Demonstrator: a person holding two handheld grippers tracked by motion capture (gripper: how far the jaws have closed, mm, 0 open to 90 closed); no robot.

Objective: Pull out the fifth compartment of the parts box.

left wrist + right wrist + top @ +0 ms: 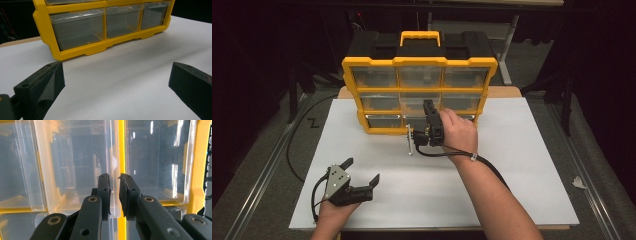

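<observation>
A yellow and black organizer with clear drawers stands at the back of the white board. My right gripper is up against its middle column, held from the right by a hand. In the right gripper view its jaws are pinched on the thin side wall of a clear drawer that juts forward, beside the yellow divider. Which row that drawer belongs to I cannot tell. My left gripper rests low on the board at the front left, open, with nothing between its jaws.
The white board lies on a wooden table and has bare room at the right and front. The organizer's bottom drawers face the left gripper. Black cables trail off the table's left side. Dark floor surrounds the table.
</observation>
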